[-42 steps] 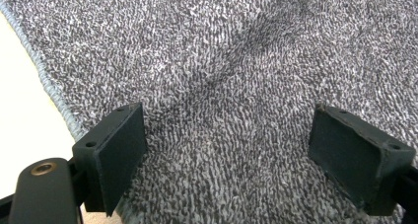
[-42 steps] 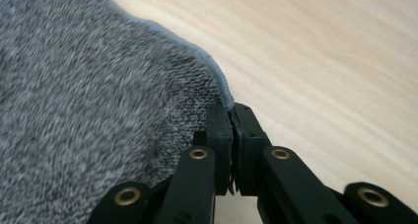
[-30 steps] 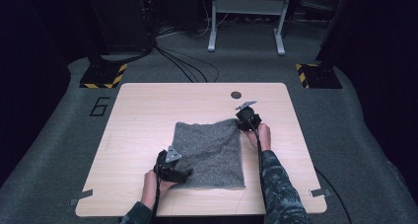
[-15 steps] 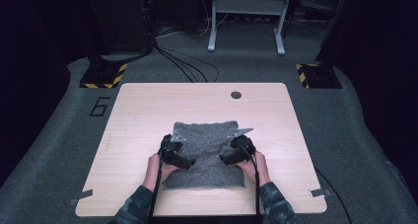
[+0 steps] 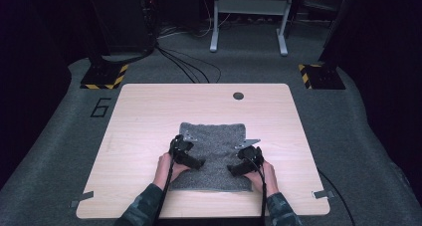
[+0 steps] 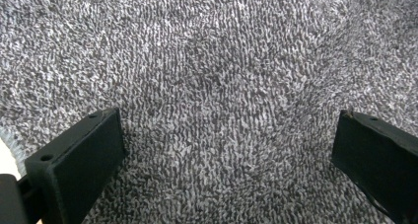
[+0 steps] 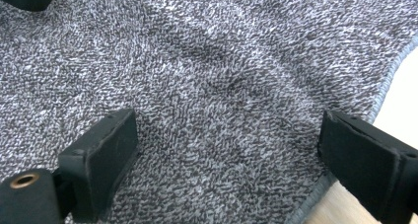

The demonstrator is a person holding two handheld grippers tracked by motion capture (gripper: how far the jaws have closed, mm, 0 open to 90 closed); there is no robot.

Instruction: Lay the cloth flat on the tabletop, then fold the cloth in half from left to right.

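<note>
A grey speckled towel point(image 5: 215, 151) lies flat in the middle of the light wooden table point(image 5: 149, 111). Both hands rest over its near half. My left gripper point(image 5: 195, 162) is low over the towel's left part, jaws wide apart, with only grey terry point(image 6: 217, 86) between them. My right gripper point(image 5: 235, 169) hovers over the towel's right part, also open, pointing inward toward the left one. In the right gripper view the towel point(image 7: 222, 76) has a stitched hem point(image 7: 389, 81) at the right, with bare table point(image 7: 404, 100) beyond it.
A dark round grommet point(image 5: 238, 95) sits in the table near its far edge. Grey carpet surrounds the table, with a painted "6" point(image 5: 101, 107) at the left, cables point(image 5: 184, 61) and a metal stand point(image 5: 249, 17) behind. Yellow-black striped bases point(image 5: 104, 78) stand at the far corners.
Both grippers came inward and toward the near half of the towel. The right one left the far right corner. The towel, rumpled half a second ago, now lies flat.
</note>
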